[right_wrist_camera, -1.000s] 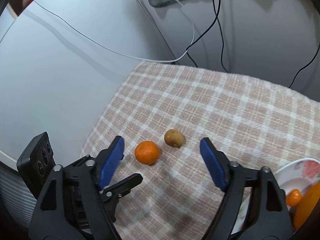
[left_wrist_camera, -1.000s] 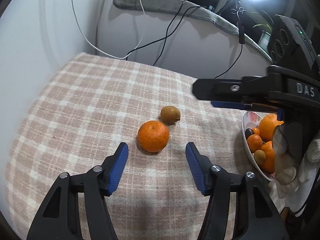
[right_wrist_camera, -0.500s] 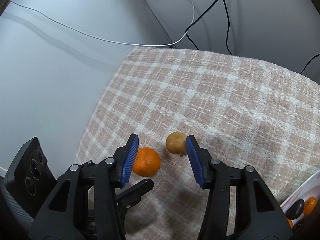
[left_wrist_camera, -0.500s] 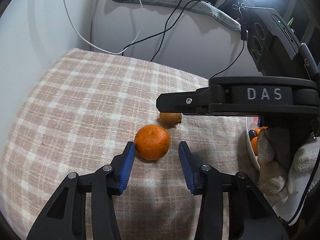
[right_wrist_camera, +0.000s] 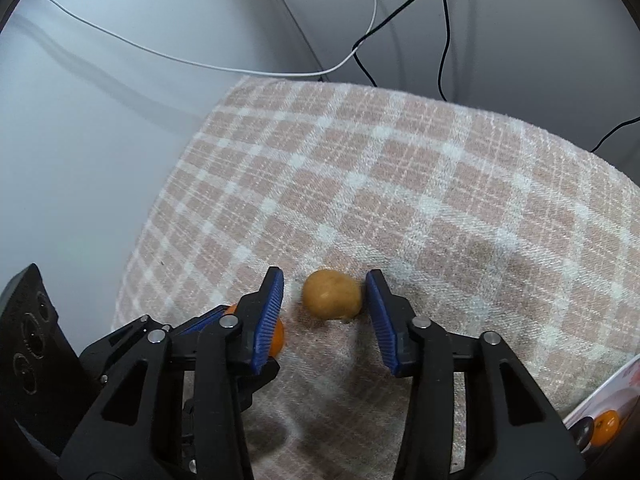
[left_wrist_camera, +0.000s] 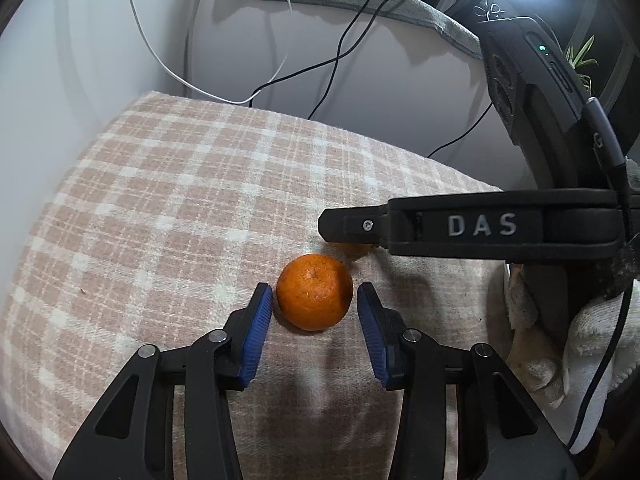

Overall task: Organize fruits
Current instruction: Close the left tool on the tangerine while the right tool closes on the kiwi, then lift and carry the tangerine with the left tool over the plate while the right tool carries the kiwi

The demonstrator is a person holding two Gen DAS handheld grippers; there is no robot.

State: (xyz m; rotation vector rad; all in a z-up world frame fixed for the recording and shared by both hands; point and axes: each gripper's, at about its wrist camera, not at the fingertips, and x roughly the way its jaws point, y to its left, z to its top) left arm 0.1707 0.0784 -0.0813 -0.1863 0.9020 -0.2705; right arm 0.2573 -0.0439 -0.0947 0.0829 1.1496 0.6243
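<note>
Here the left gripper (left_wrist_camera: pixel 315 312) is closing around a mandarin (left_wrist_camera: pixel 315 291) on the checked cloth (left_wrist_camera: pixel 180 200), its blue pads just beside the fruit. The right gripper (right_wrist_camera: pixel 325 312) is closing around a small brownish-yellow fruit (right_wrist_camera: pixel 331 294), its right pad touching it, a gap at the left. At the near right a white plate (right_wrist_camera: pixel 600 388) holds a small orange fruit (right_wrist_camera: pixel 606 432) and a dark one (right_wrist_camera: pixel 582 438).

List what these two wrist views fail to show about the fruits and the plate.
- Brown fruit, left wrist view: nearly all hidden behind the right claw's finger.
- Orange, right wrist view: mostly hidden behind the claw fingers.
- Plate, right wrist view: cut off by the frame edge; contents unclear.
</note>
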